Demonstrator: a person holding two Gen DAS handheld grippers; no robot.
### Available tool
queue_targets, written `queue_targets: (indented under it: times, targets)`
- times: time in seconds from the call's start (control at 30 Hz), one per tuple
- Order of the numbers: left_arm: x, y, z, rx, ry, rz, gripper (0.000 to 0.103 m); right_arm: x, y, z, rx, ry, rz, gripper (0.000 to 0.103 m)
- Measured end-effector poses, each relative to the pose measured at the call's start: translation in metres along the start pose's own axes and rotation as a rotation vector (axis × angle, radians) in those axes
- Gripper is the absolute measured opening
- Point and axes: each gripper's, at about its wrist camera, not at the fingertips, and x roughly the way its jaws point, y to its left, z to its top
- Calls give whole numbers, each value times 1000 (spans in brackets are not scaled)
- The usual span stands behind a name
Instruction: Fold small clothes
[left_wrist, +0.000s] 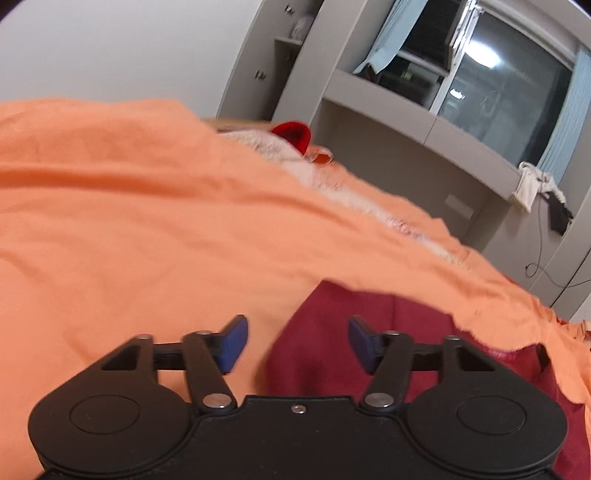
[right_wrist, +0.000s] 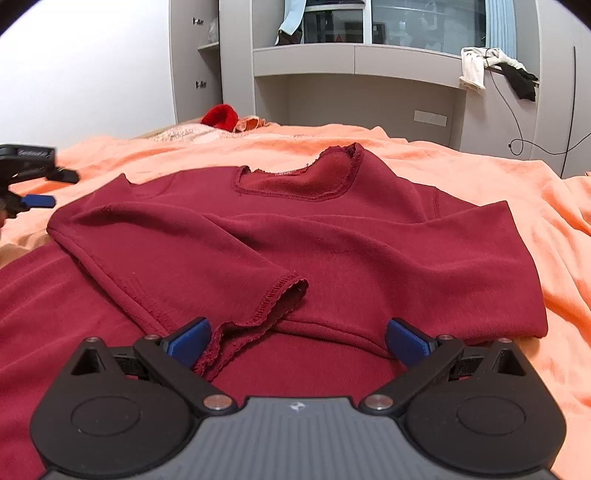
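Observation:
A dark red long-sleeved top (right_wrist: 332, 229) lies face up on an orange bedsheet (right_wrist: 461, 162), both sleeves folded across its chest, neckline (right_wrist: 295, 181) at the far end. My right gripper (right_wrist: 297, 341) is open and empty, low over the near part of the top, its left pad beside a sleeve cuff (right_wrist: 273, 299). My left gripper (left_wrist: 298, 341) is open and empty over the top's left edge (left_wrist: 332, 332); it also shows at the left edge of the right wrist view (right_wrist: 33, 177).
A bright red garment (right_wrist: 219, 116) and a pale fluffy blanket (right_wrist: 184, 133) lie at the bed's far end. Grey cabinets and a window ledge (right_wrist: 354, 59) stand behind, with clothes draped over it (right_wrist: 472, 68) and a hanging cable (right_wrist: 517, 140).

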Motion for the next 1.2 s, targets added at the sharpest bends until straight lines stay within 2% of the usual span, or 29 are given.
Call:
queue_targets:
  times: [0.13, 0.27, 0.3, 0.33, 0.4, 0.43, 0.5, 0.53, 0.57, 0.67, 0.77, 0.93, 1.03, 1.1, 1.13, 1.17, 1.2]
  targets:
    - [19, -16, 2, 26, 16, -8, 69, -7, -1, -2, 12, -36, 15, 103]
    - [51, -20, -10, 91, 142, 113, 69, -18, -17, 2, 107, -106, 164, 103]
    - [55, -17, -14, 93, 156, 122, 70, -17, -20, 5, 137, -106, 198, 103]
    - [57, -15, -18, 90, 154, 121, 71, -14, -21, 8, 151, -92, 208, 102]
    - [57, -16, -21, 108, 149, 130, 73, -8, -21, 11, 166, -72, 200, 94]
    - [56, -17, -21, 116, 149, 133, 76, -5, -21, 12, 170, -63, 198, 86]
    - [55, -17, -21, 119, 147, 133, 79, -2, -17, 11, 162, -44, 182, 61]
    - [54, -16, -21, 115, 145, 131, 79, -2, -15, 11, 153, -42, 177, 29]
    - [53, -15, -20, 108, 140, 126, 79, -2, -13, 11, 146, -41, 184, 16]
    - [43, -15, -14, 73, 75, 101, 79, -11, -8, 13, 130, -28, 198, 8]
    - [30, -10, -9, 37, 14, 68, 84, -22, -7, 14, 130, -6, 196, 8]
    - [51, -11, -17, 70, 121, 149, 87, -12, -9, 4, 141, 32, 206, 9]
    - [48, -12, -18, 86, 111, 151, 87, -14, -11, 3, 148, 24, 214, 13]
    - [43, -13, -18, 83, 96, 142, 88, -19, -13, 4, 144, 10, 219, 28]
    - [40, -13, -17, 76, 90, 139, 89, -23, -13, 3, 143, 1, 229, 45]
    - [35, -13, -16, 68, 82, 133, 90, -26, -14, 2, 139, -7, 238, 58]
    - [30, -12, -14, 60, 75, 127, 92, -31, -13, 0, 128, -16, 247, 62]
